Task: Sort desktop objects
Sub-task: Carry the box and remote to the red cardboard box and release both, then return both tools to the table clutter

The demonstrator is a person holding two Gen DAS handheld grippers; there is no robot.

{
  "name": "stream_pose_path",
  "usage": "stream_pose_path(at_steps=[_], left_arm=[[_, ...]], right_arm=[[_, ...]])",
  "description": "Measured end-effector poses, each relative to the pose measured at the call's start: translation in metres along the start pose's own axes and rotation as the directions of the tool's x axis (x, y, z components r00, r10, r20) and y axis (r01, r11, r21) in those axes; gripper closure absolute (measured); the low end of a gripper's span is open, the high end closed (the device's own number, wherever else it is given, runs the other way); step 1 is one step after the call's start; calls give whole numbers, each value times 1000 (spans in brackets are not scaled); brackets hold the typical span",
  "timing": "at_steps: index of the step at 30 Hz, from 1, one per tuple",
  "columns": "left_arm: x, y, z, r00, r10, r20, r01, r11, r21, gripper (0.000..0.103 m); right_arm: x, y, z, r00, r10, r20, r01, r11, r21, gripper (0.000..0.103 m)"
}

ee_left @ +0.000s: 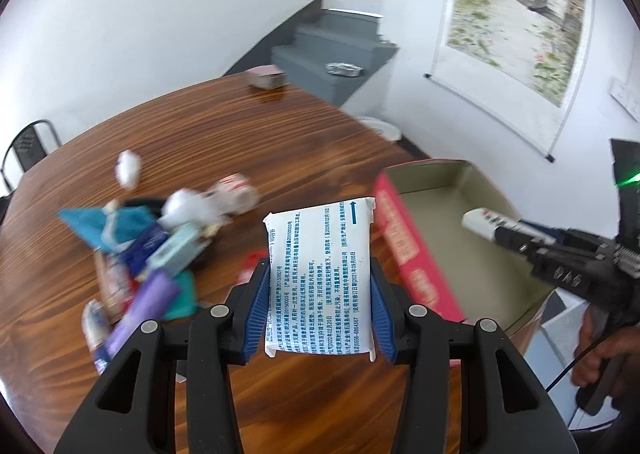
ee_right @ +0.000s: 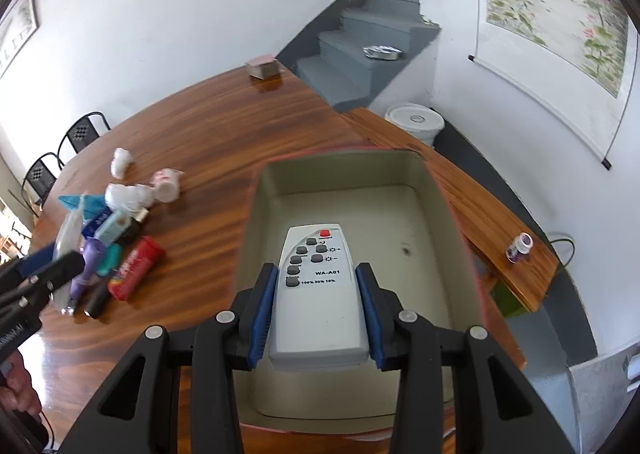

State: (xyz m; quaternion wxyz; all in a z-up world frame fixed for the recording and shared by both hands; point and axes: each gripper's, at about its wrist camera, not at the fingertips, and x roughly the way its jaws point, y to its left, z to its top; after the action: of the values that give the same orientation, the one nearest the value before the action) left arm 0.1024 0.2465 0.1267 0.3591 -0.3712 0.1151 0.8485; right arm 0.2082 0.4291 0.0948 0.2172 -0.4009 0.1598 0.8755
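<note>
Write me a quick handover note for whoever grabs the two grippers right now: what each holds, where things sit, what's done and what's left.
Left gripper: shut on a white printed packet, held above the table, beside the box.
Right gripper: shut on a grey remote, held over the open red box.
Done: both items picked up; the box interior looks bare so far.
Left: probably release the remote, then the packet, then work through the pile of tubes, packets and crumpled tissues on the table's left side.

Open box interior beneath, bare but for its walls; clutter pile well left.
</note>
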Motion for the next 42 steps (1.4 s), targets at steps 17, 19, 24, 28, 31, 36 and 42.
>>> stream_pose_path(at_steps=[17,19,24,28,31,36,42], left_arm=[[46,-108,24,967,-234,-100,248,955,162,44],[48,-112,23,960,-257,-115,273,949,157,33],[44,-110,23,966,-242,-91,253,957,145,26],[44,-100,21,973,-213,-92,223,969,109,26],[41,-90,18,978,-190,-90,197,976,88,26],[32,-75,12,986,-146,-75,152,986,70,26],[20,-56,5,996,-73,-57,75,996,40,26]], right_arm=[[5,-56,-6,1000,-10,-14,11,998,58,59],[5,-63,-7,1000,-2,-14,4,996,85,43],[0,-69,-6,1000,-15,10,13,994,112,24],[0,-63,-5,1000,-14,14,13,994,107,24],[1,-59,-4,1000,-4,14,3,995,102,24],[2,-47,-3,1000,14,18,-15,996,83,24],[1,-28,-1,999,41,23,-42,998,53,23]])
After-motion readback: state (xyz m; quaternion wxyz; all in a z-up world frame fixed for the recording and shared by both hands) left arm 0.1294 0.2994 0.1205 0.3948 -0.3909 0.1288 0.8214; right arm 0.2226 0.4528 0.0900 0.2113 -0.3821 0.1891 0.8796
